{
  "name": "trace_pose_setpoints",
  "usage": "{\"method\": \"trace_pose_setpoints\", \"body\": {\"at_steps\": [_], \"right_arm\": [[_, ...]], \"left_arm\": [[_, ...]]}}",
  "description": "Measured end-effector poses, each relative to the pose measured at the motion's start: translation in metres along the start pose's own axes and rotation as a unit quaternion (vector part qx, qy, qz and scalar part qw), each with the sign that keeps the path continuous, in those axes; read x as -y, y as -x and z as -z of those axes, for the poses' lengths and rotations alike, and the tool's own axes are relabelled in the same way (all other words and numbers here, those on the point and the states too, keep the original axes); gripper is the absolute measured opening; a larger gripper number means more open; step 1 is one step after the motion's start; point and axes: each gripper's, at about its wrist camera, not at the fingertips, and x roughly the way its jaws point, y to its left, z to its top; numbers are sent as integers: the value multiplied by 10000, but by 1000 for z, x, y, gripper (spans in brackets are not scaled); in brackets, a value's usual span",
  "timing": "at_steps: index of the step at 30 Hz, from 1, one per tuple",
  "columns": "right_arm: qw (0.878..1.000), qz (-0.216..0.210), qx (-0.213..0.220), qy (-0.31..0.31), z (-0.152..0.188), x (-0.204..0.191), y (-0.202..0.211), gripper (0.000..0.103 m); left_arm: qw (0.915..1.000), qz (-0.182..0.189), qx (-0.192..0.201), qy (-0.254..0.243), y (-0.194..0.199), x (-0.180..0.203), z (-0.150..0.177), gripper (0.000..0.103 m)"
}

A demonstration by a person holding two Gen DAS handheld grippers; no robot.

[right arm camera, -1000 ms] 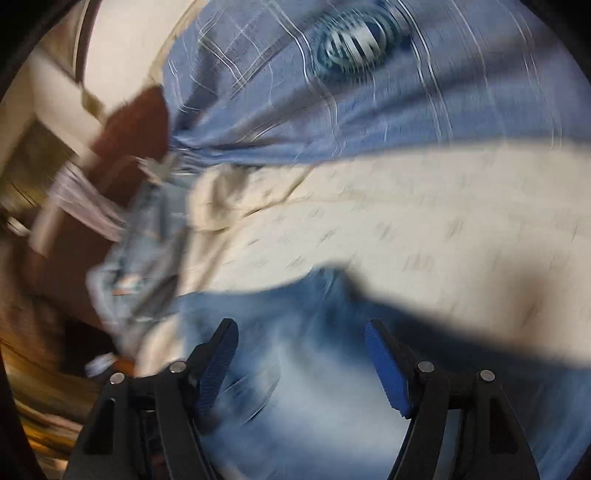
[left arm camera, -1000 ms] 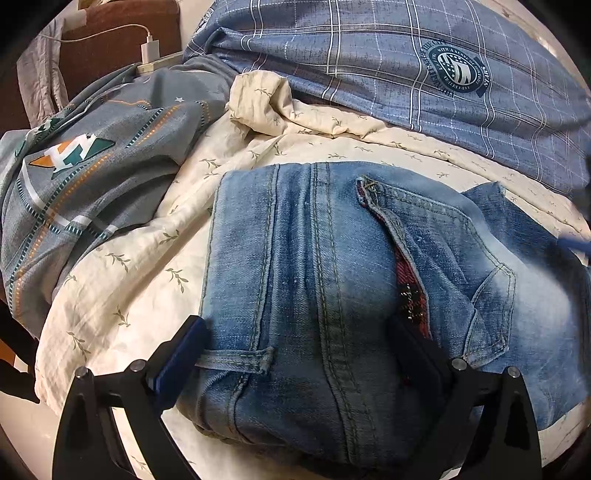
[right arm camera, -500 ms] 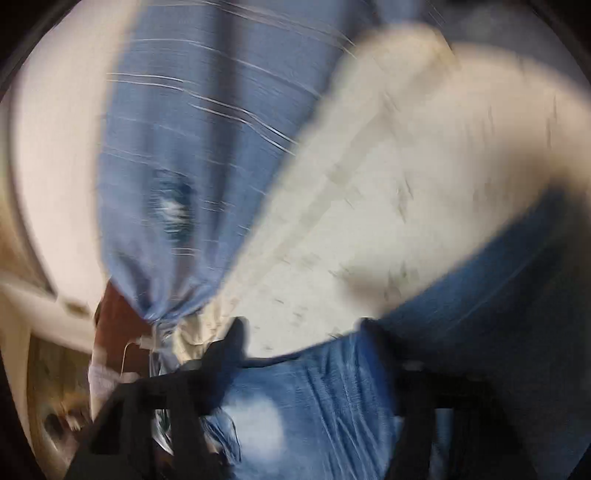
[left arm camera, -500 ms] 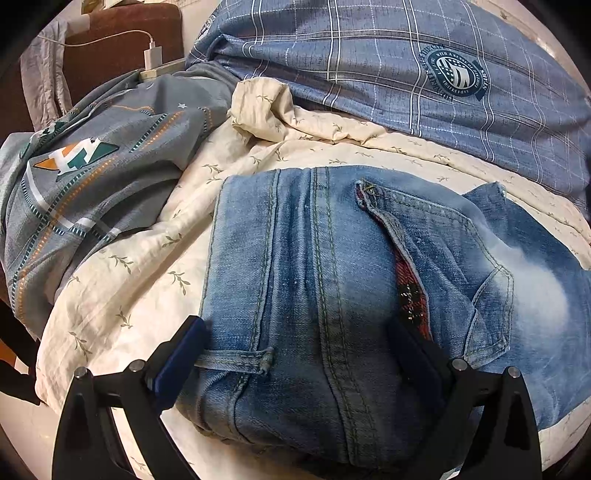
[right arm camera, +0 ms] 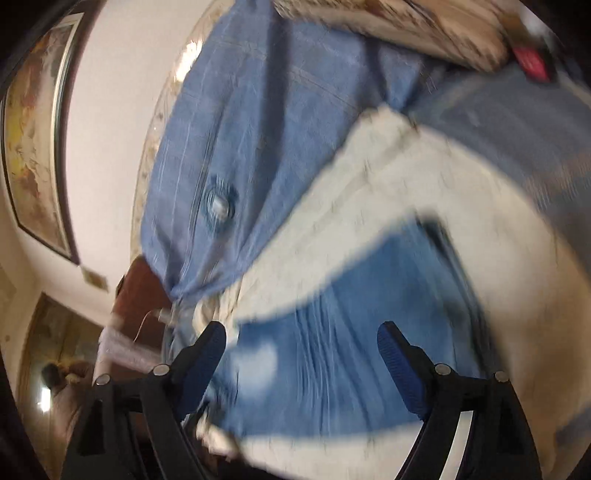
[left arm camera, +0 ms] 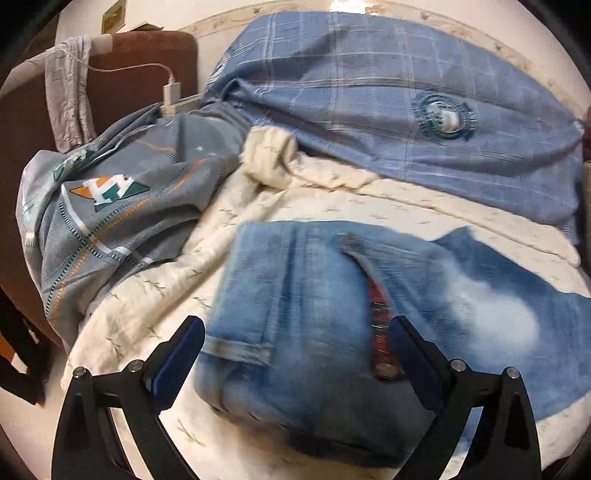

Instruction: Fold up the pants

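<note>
While tools gape, jeans (left arm camera: 332, 314) folded, sheet (left arm camera: 155, 317) bordering

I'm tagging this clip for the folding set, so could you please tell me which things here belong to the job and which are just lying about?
Part of the job:
- jeans
- left gripper, open
- right gripper, open

Just lying about:
- blue plaid pillow
- grey patterned quilt
- cream bedspread
- white charger
- brown chair

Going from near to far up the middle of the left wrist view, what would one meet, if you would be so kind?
Left claw → folded jeans → cream leaf-print bedspread → blue checked pillow → pale patterned headboard edge.
</note>
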Motion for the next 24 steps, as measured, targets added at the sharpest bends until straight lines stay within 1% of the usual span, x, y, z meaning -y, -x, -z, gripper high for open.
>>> {"method": "trace_pose_setpoints", "body": {"at_steps": [1,2,3,4,5,6,8,10,11,12,13,15,16,17,19,21,24], "right_arm": [[9989,371,-239,-183,7,18,-8,88],[9956,752,-386,-392,12,34,-12,85],[9964,395,-233,-718,13,46,-7,84],[9959,209,-48,-874,12,46,1,84],[9956,70,85,-927,10,43,9,84],[9960,-68,369,-805,9,36,23,85],[9947,-2,779,-669,14,29,45,88],[9937,156,828,-744,23,32,55,88],[9925,322,794,-876,28,39,58,88],[9924,348,752,-906,29,44,58,88],[9928,358,700,-908,30,47,56,88],[9927,535,605,-897,29,53,48,88],[9930,549,562,-885,28,57,45,88],[9929,564,517,-908,27,63,41,88],[9924,613,447,-966,24,66,32,88],[9925,677,442,-916,21,63,27,88],[9908,1045,342,-785,19,62,17,88]], "left_arm": [[10000,32,-27,-46,2,5,1,100],[9998,80,-66,-148,4,13,3,100],[9996,114,-103,-257,5,20,4,100],[9992,130,-122,-347,9,28,6,100],[9989,210,-94,-407,15,36,7,100],[9984,331,-58,-454,20,43,8,100],[9960,669,-50,-588,30,64,9,100],[9918,1071,-150,-676,33,87,9,100],[9882,1335,-268,-707,32,102,9,100],[9850,1528,-369,-708,29,114,8,100],[9797,1804,-509,-713,24,131,9,100],[9730,2063,-738,-719,16,160,12,100],[9708,2133,-834,-718,13,170,14,100],[9661,2265,-1011,-719,8,184,17,100],[9624,2321,-1199,-739,0,203,21,100],[9623,2287,-1260,-756,-5,214,25,100],[9629,2207,-1321,-819,-10,223,31,100]]}}
